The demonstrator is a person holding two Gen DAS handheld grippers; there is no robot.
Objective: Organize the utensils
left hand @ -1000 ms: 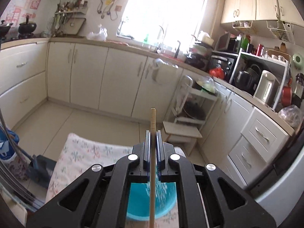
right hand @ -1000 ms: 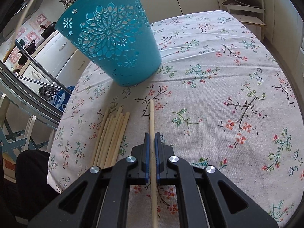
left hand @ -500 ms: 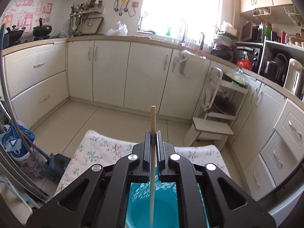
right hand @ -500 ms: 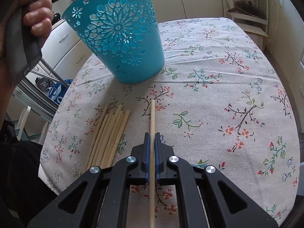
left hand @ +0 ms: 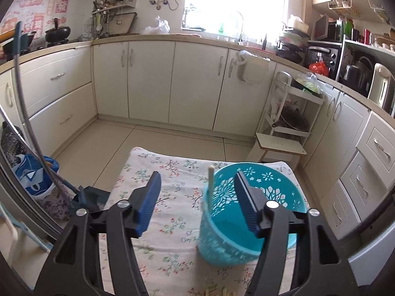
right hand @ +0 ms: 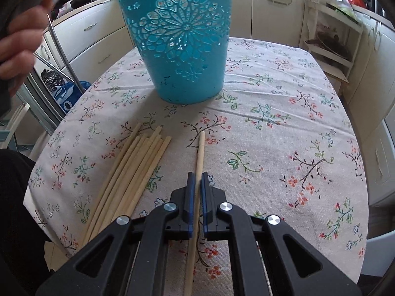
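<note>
A turquoise cut-out bucket [left hand: 249,222] stands on the floral tablecloth [left hand: 170,172]. One wooden chopstick [left hand: 210,187] stands in it against the near-left rim. My left gripper [left hand: 197,197] is open and empty above the bucket, its right finger over the opening. In the right wrist view the bucket [right hand: 177,37] stands at the far side of the table. My right gripper [right hand: 196,187] is shut on a single chopstick [right hand: 199,157] that points at the bucket, low over the cloth. A bundle of several chopsticks [right hand: 133,170] lies to its left.
The person's left hand [right hand: 17,42] shows at the upper left of the right wrist view. A metal chair frame [right hand: 61,56] and a blue bag [left hand: 34,175] stand left of the table. Kitchen cabinets [left hand: 172,83] and a white step shelf [left hand: 284,135] lie beyond the table's far edge.
My left gripper has opened and let go of its chopstick, which now stands in the bucket. The left view has tilted down. My right gripper has moved closer to the bucket with its chopstick.
</note>
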